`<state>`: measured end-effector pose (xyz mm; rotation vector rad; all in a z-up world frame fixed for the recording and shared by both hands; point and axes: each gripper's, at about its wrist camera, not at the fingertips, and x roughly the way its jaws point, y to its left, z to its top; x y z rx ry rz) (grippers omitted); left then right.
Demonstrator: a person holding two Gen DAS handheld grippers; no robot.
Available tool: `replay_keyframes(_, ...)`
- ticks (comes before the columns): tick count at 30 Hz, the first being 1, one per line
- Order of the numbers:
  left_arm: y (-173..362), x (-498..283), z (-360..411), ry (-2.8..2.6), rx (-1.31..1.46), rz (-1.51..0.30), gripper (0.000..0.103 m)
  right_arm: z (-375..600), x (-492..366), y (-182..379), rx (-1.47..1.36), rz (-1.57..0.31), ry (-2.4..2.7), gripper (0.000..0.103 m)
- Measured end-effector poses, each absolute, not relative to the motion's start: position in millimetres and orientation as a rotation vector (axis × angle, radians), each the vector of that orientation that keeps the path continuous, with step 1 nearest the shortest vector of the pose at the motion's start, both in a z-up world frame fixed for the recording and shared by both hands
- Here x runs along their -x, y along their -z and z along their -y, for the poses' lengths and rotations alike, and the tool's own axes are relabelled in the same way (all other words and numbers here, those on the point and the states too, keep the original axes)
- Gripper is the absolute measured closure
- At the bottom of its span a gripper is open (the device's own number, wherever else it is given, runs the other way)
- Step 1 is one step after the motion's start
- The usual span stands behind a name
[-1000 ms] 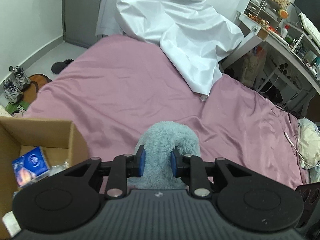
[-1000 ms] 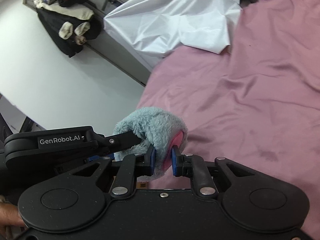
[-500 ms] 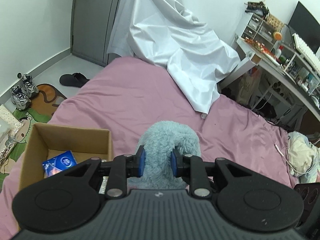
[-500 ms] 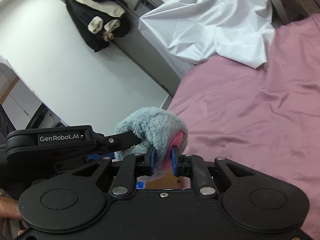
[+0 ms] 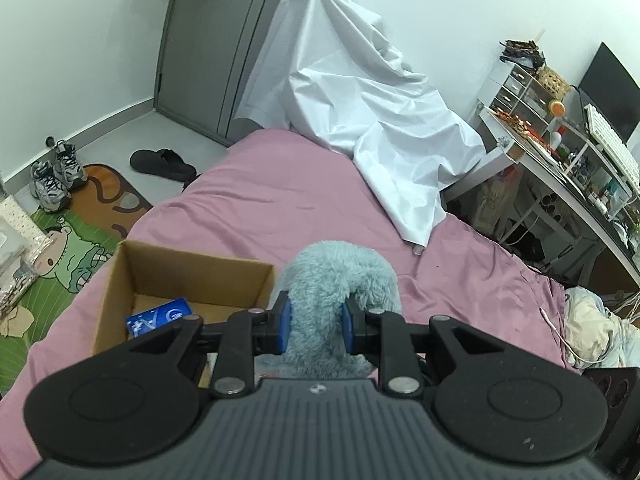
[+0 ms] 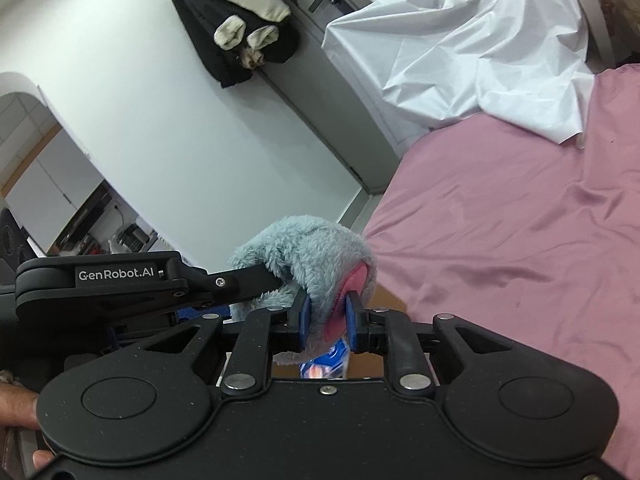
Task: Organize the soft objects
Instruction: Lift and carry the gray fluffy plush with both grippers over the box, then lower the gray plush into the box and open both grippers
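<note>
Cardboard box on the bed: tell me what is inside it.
The cardboard box is open at the top. A blue packet lies on its floor, with bare cardboard beyond it. The near part of the inside is hidden behind the left hand-held gripper and the grey plush toy.

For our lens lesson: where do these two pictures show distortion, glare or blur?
Left wrist view: the door frame and desk curve, and the corners go dark. The white sheet looks bright, yet its folds stay visible. Right wrist view: the scene is tilted, the wall bows, the fluffy toy is sharp.
</note>
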<state>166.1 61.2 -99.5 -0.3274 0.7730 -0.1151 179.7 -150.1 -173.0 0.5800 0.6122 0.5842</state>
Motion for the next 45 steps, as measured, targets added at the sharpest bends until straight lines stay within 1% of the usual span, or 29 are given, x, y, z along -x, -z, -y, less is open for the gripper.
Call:
replay_keyframes(16,122.7,-151.7,-119.0,0.085,0.373,-0.797,0.080,97.5,-173.0,180.0,-0.480,-0.669,-0.652,0.081)
replay_keyframes(27,149.3,-157.3,-153.6,0.012,0.441,-0.847,0.080,84.9,-168.9,188.2,-0.460,-0.697,-0.646,0.074)
replay_keyframes(37,160.7,-167.3,-153.0,-0.031,0.423,-0.880,0.078,90.6,-170.4,196.4,-0.480,-0.709,-0.627,0.069)
replay_keyframes(40,159.7,-171.3,-147.7,-0.053,0.399,-0.896,0.076,93.3,-170.1,197.8,-0.490,-0.711,-0.629,0.064)
replay_keyframes(41,159.3,-172.7,-146.1,-0.053,0.396,-0.899,0.074,94.4,-170.3,198.3,-0.492,-0.712,-0.628,0.061)
replay_keyframes(43,157.3,-175.1,-142.1,-0.062,0.390,-0.911,0.066,97.5,-171.5,198.4,-0.503,-0.717,-0.629,0.058)
replay_keyframes(45,154.7,-174.8,-138.1,-0.075,0.378,-0.920,0.053,99.9,-171.4,196.6,-0.506,-0.716,-0.628,0.055)
